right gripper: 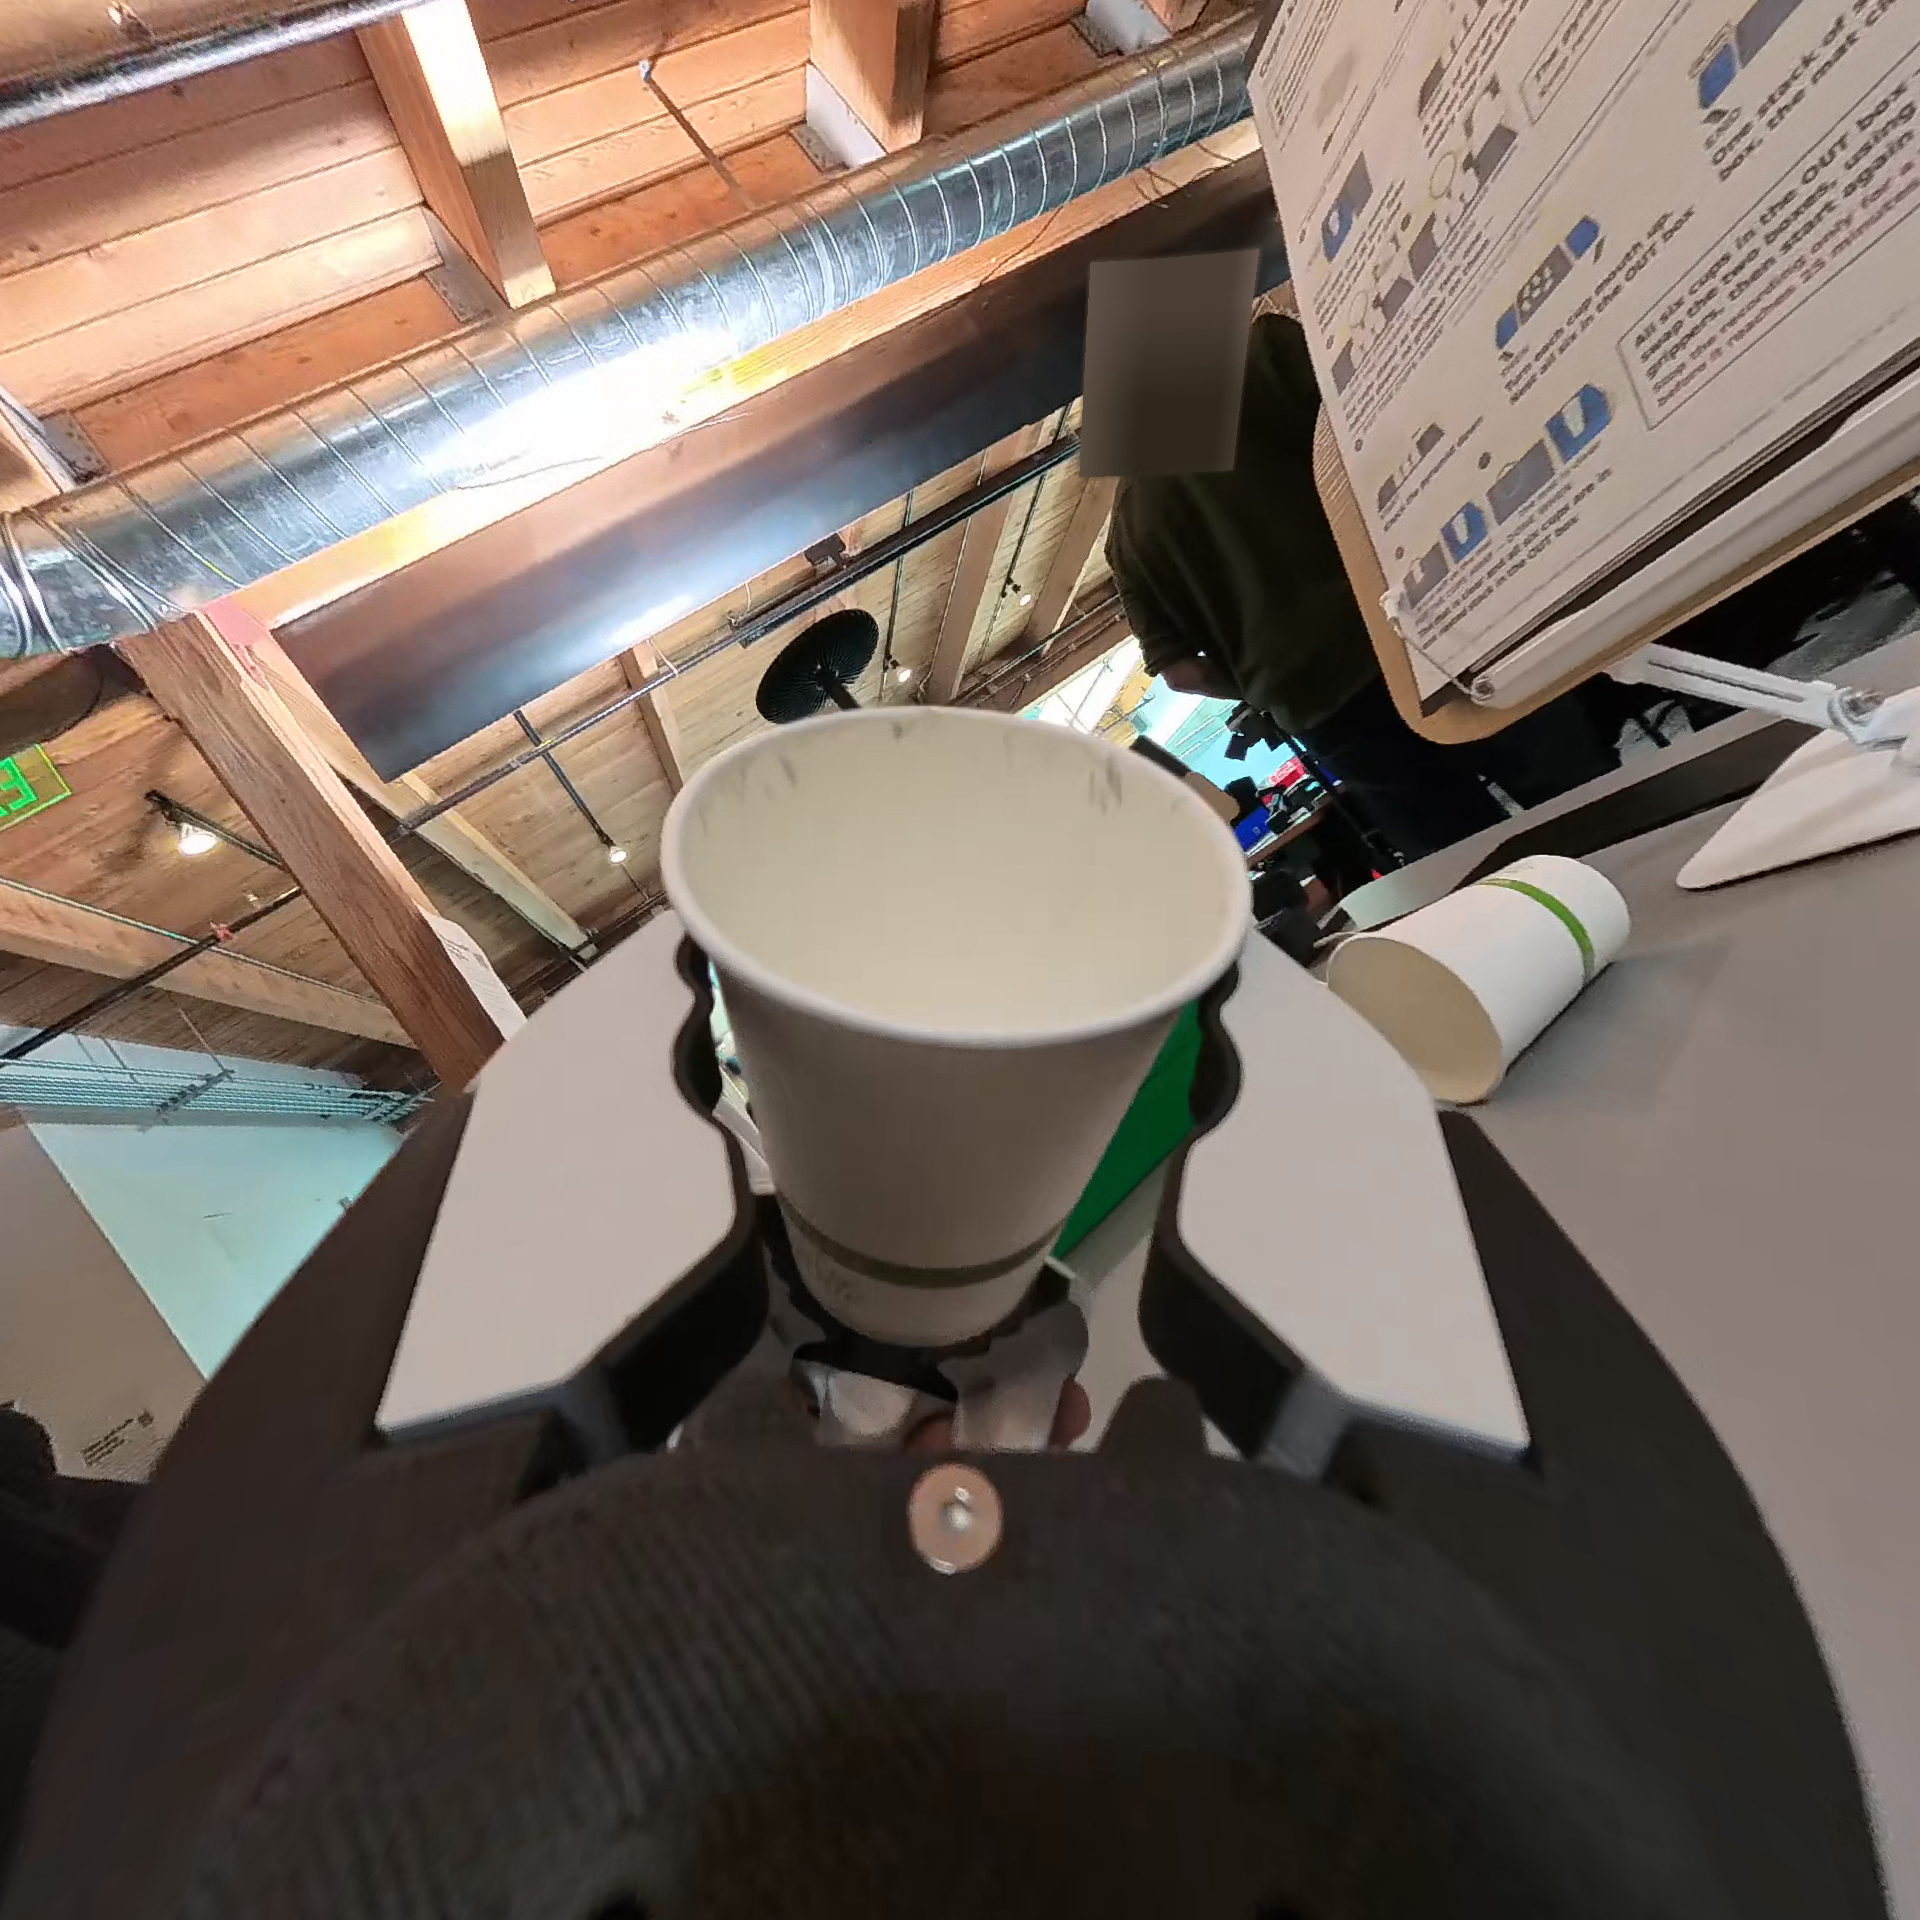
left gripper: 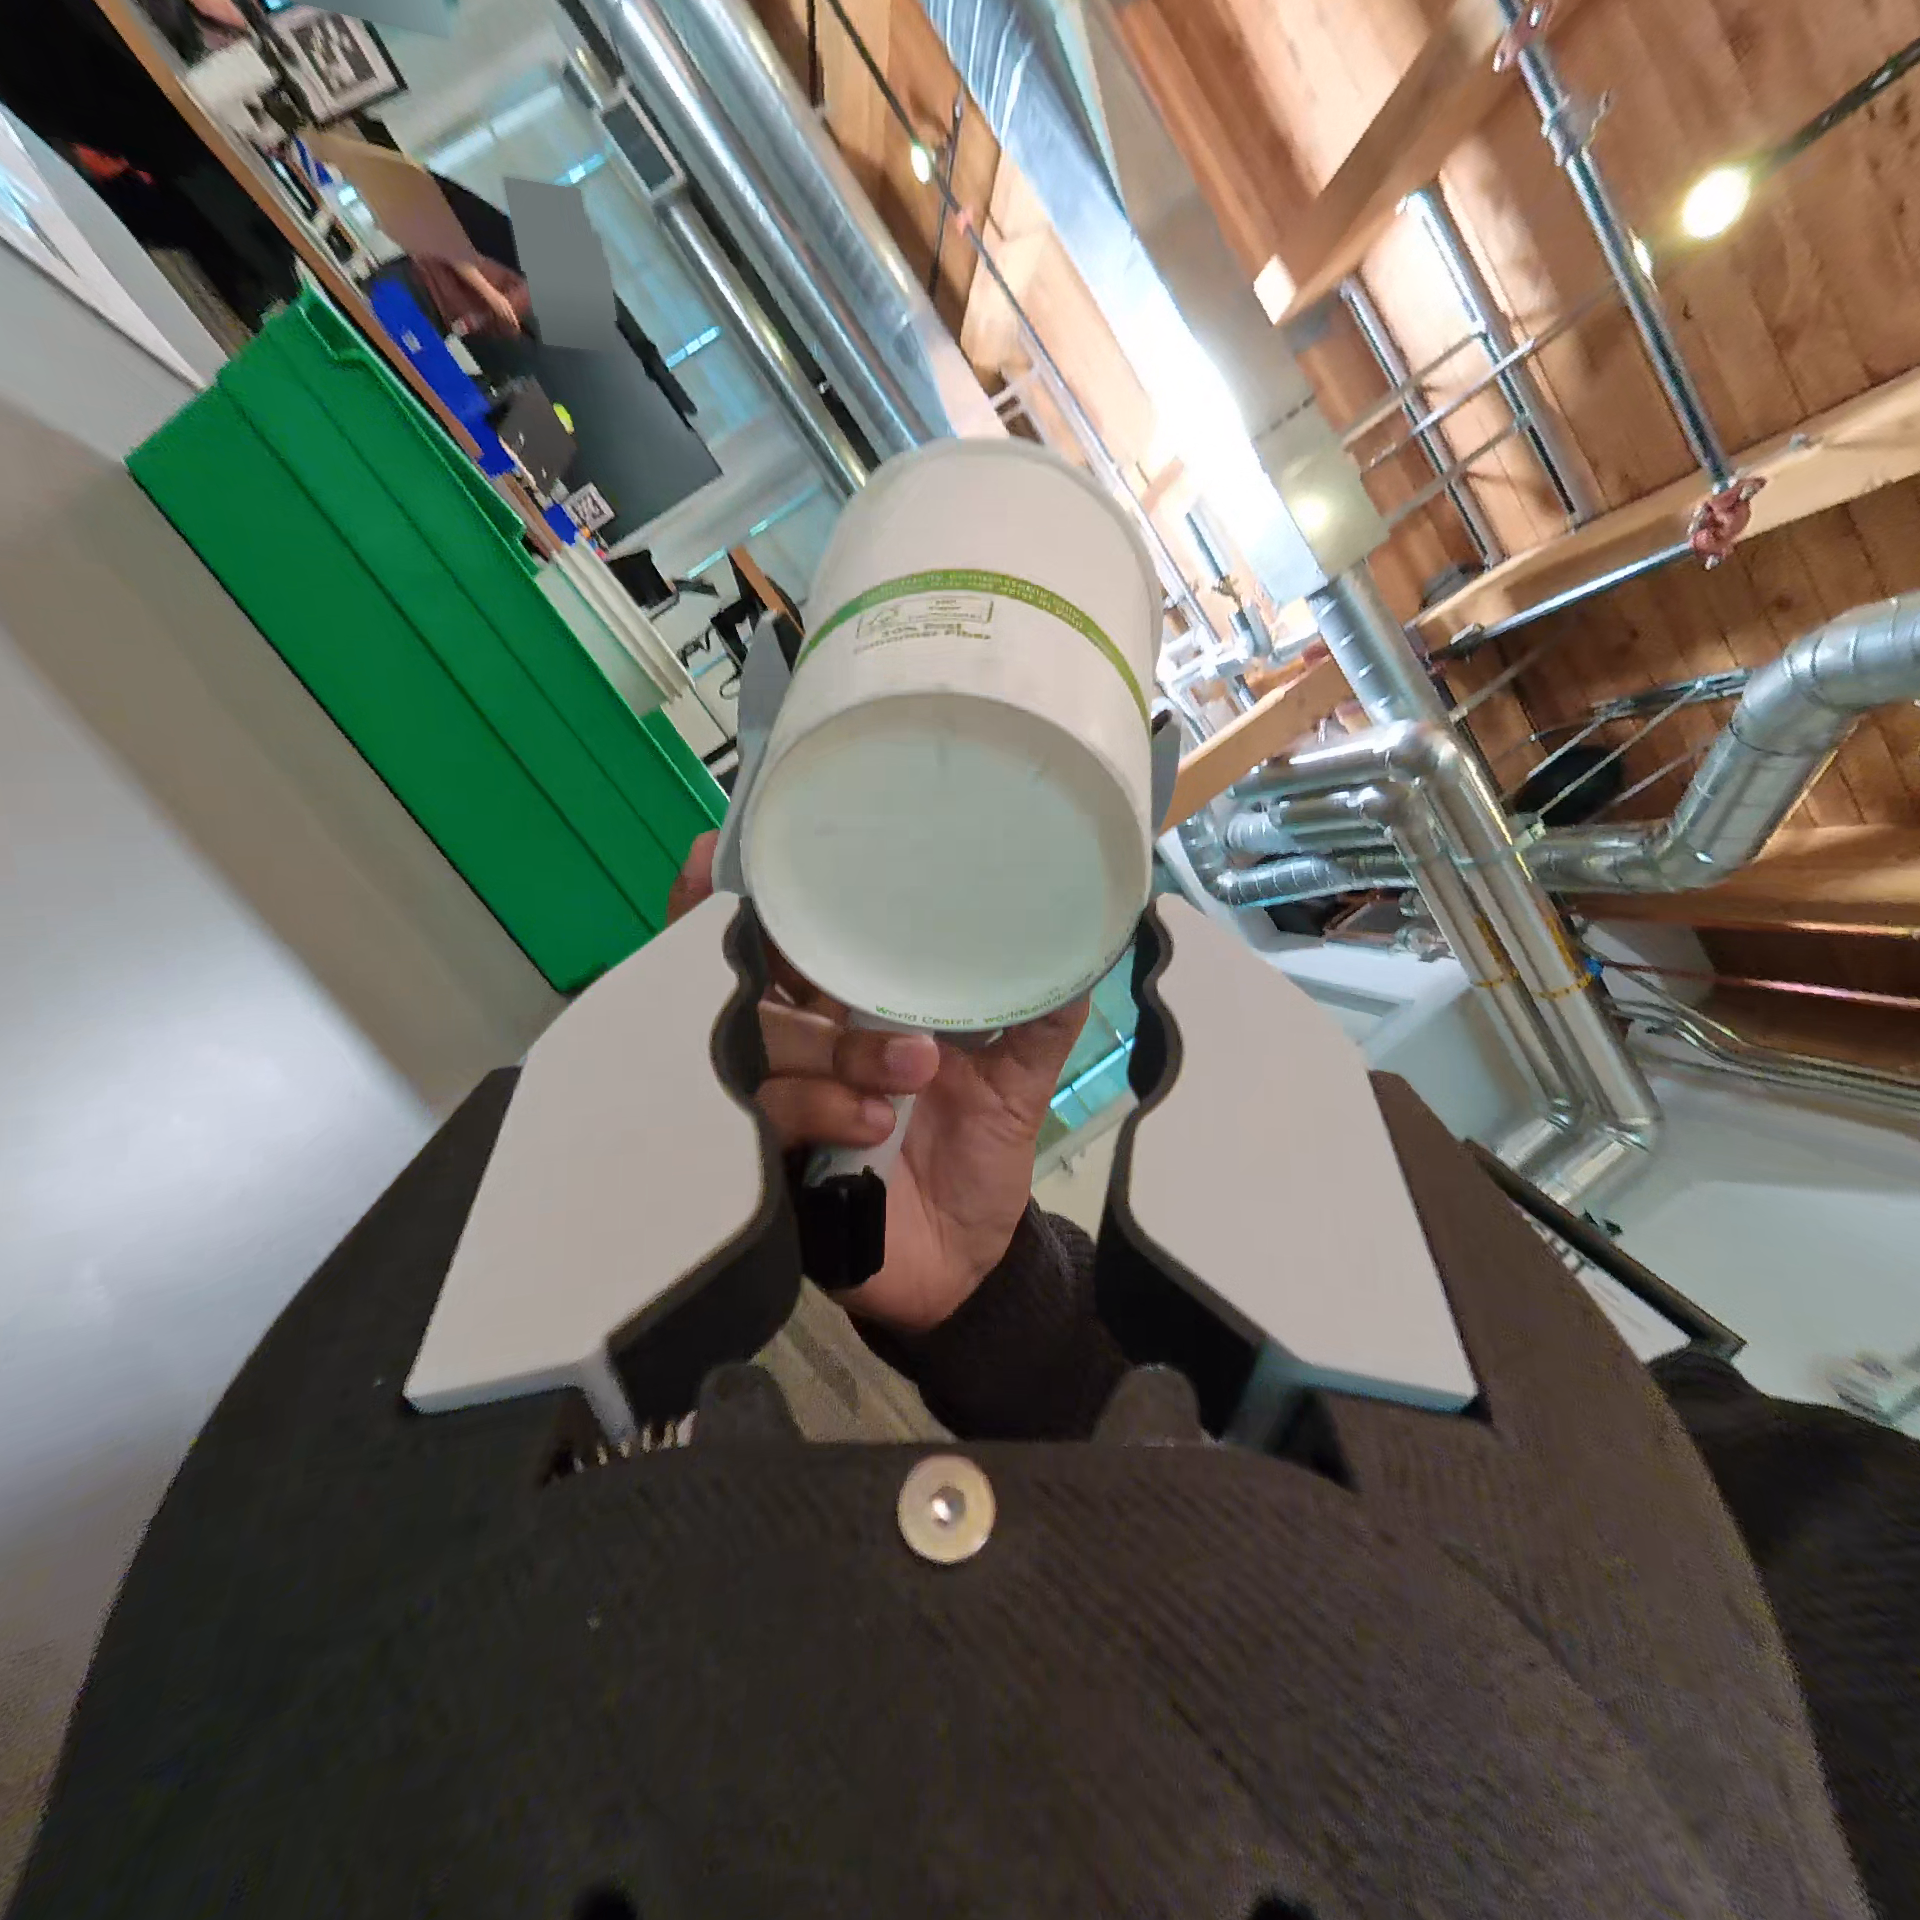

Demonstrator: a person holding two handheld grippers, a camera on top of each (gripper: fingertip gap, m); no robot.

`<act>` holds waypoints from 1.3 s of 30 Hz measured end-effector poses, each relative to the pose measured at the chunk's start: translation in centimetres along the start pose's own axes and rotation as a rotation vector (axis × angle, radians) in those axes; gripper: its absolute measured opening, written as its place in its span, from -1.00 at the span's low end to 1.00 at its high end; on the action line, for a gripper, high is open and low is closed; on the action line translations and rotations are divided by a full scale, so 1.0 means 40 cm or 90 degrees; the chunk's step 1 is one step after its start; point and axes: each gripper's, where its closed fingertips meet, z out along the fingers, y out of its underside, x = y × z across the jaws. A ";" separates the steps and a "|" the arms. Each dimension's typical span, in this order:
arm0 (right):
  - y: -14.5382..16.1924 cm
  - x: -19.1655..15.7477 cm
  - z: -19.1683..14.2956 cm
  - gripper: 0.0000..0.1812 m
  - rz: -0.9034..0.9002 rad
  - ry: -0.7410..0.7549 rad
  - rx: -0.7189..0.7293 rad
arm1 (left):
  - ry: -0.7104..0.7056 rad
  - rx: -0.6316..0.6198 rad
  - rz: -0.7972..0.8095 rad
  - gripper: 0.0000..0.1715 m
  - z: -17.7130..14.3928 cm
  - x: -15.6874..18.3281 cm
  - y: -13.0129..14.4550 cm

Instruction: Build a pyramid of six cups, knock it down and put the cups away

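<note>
- Overhead, timber ceiling and silver ducts (left gripper: pixel 790 260) fill both views; my cameras are tilted steeply upward.
- Paper cup (right gripper: pixel 935 1039): white with a green band, held aloft and clear of the surface (right gripper: pixel 1662 1195), mouth open toward the right wrist view and base toward the left wrist view.
- Right tongs (right gripper: pixel 966 1029): clenched on the cup's upper wall just below the rim, one finger pressing each side.
- Left tongs (left gripper: pixel 940 987): tips flank the cup's base; I cannot tell whether they press on it or only bracket it.
- Hand (left gripper: pixel 966 1164): seen past the base, wrapped round the other tool's handle.
- Handling, by my judgement: the thin wall will dent near the rim, so light pressure suits the right tongs; the stiffer base ring takes a firmer hold.
- Second cup (right gripper: pixel 1475 977): lying on its side on the surface, well apart.
- Green bin (left gripper: pixel 416 644) and a printed board (right gripper: pixel 1610 312) stand beyond.
</note>
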 end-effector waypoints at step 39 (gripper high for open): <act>-0.631 0.424 -0.290 0.00 -0.633 0.627 -0.101 | -0.147 0.126 0.111 -0.21 -0.203 -0.011 -0.130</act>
